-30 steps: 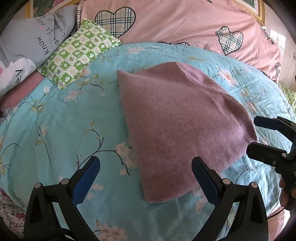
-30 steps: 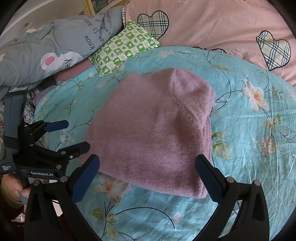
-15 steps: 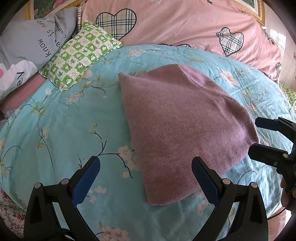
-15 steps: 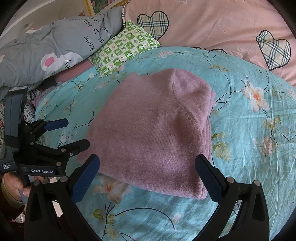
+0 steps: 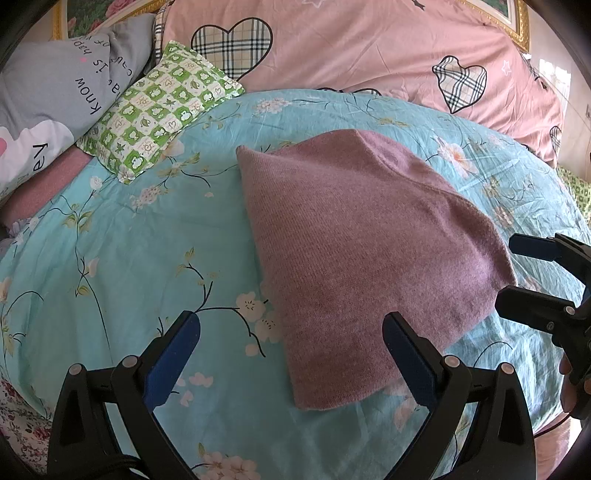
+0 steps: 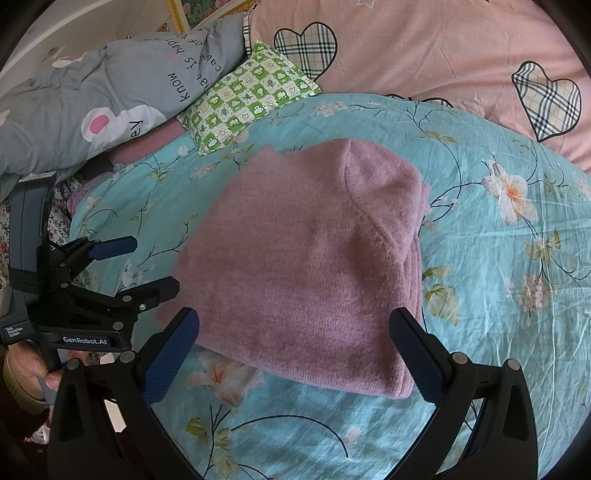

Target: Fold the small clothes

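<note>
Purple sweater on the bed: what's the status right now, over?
Left gripper and right gripper open, holding nothing. Purple sweater lies folded on the teal floral sheet. Nothing in the way.

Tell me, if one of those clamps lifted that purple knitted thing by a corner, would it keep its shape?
Probably not. The mauve knit sweater looks soft and fuzzy, so it would likely droop. It lies in folded layers, which would probably fall open. On the wrinkled floral sheet, pushing might bunch it rather than slide it.

- A bed [image 5: 140, 258] under a turquoise floral sheet.
- A green checked pillow [image 5: 159, 107] beside a grey lettered pillow [image 5: 55, 92].
- A pink duvet [image 5: 369, 48] with plaid hearts behind.
- A gilt frame [image 5: 517, 18] at the top right corner.
- Soft daylight.
</note>
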Motion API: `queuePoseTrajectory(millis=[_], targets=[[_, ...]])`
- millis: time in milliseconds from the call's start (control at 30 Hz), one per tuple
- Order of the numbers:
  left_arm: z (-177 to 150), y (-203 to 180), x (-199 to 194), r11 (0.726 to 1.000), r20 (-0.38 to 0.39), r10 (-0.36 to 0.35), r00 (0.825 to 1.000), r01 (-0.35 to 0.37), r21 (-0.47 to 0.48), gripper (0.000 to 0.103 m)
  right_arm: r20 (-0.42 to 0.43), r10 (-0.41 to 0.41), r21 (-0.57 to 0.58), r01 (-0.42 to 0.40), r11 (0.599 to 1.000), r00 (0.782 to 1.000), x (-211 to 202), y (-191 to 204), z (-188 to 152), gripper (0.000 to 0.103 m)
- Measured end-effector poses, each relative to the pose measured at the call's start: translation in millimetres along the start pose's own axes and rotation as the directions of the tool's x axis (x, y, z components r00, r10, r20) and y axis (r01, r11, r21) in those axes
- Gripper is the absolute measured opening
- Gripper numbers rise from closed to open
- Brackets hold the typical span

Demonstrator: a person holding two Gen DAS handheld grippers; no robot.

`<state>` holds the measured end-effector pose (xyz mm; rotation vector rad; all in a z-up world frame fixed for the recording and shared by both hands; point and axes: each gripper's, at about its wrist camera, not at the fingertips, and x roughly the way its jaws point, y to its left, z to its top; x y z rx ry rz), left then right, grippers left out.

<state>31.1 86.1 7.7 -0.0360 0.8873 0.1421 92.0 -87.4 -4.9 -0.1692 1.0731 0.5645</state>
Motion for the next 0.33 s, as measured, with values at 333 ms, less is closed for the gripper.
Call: queuePoseTrajectory(millis=[333], targets=[[0.1, -0.9, 0.4, 1.0, -0.001, -0.005, 1.0, 0.005, -0.002, 0.099, 0.002, 0.002, 0.0, -0.002, 1.0, 1.0, -0.1, -2.0, 2.3, 0.102]])
